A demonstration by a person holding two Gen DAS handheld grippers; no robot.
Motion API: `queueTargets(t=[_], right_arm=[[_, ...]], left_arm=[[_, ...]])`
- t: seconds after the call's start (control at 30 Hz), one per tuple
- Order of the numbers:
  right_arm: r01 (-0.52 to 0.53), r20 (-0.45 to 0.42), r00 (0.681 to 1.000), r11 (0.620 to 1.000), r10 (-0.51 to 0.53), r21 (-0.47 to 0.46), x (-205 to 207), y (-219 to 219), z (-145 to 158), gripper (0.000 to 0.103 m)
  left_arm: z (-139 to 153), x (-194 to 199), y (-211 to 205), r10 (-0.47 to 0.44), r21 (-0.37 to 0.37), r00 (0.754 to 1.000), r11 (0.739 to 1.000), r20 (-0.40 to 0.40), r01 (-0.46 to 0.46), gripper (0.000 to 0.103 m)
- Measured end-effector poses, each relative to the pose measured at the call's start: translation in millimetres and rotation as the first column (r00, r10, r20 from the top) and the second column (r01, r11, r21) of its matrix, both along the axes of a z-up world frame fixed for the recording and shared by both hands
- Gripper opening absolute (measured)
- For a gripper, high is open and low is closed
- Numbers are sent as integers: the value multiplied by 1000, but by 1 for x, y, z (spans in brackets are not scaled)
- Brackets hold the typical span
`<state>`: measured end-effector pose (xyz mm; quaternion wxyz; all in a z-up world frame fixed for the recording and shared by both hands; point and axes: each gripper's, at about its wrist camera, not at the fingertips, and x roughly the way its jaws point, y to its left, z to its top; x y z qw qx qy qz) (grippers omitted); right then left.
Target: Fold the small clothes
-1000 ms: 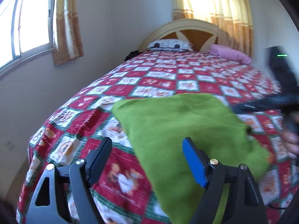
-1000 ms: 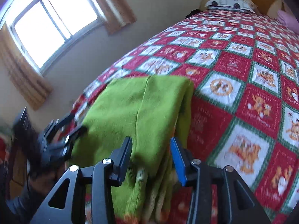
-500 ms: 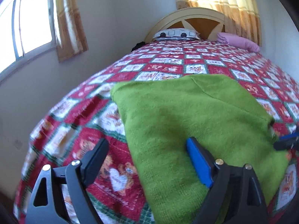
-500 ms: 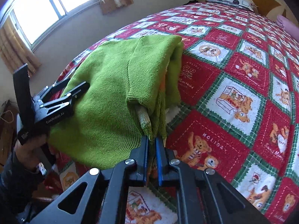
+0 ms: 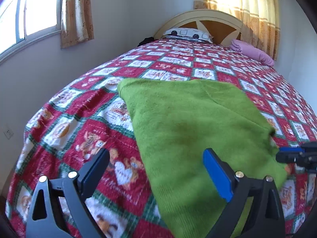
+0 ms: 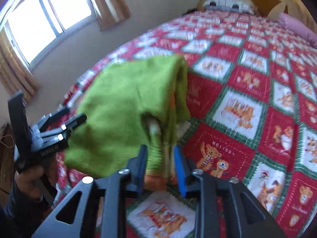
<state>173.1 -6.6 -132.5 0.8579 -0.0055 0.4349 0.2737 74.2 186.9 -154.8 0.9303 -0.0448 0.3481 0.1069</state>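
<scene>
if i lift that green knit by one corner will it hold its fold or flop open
The sweater looks soft and limp: its layers sag and bunch between the right gripper fingers, so it would probably droop and unfold. The fuzzy knit likely grips well rather than slipping. It seems light, draping loosely over the bedspread.

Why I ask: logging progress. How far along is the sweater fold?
Done: the sweater lies on the bed, one side folded over in layers. In hand: the right gripper, open, straddles its hem; the left gripper, open, is at the opposite edge. Left: likely the final folds.
</scene>
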Motion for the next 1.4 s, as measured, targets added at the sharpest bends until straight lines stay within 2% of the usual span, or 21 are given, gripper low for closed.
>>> queueTargets(t=[0.03,0.13,0.23,0.47,0.7,1.4], right_arm=[[2,30,1000,1000,-3,8,-8,0,10,44],[23,140,990,1000,-26,20,-35,0,42,55],[37,237,971,999,-42,25,-63,3,67,57],[44,345,938,999,-43,3,-97,6,89,58],[58,373,925,997,-73,52,-114,-2,99,59],[62,389,917,995,-85,72,-129,-4,93,64]], left_arm=[[5,-5,-2,-9,1,1000,1000,7,9,98],[23,-22,-7,-27,8,999,1000,47,26,98],[38,-34,-12,-42,10,996,999,84,41,100],[68,-52,-24,-79,20,983,997,164,77,100],[82,-60,-32,-94,33,974,995,205,89,101],[83,-67,-43,-103,44,972,994,211,96,101]])
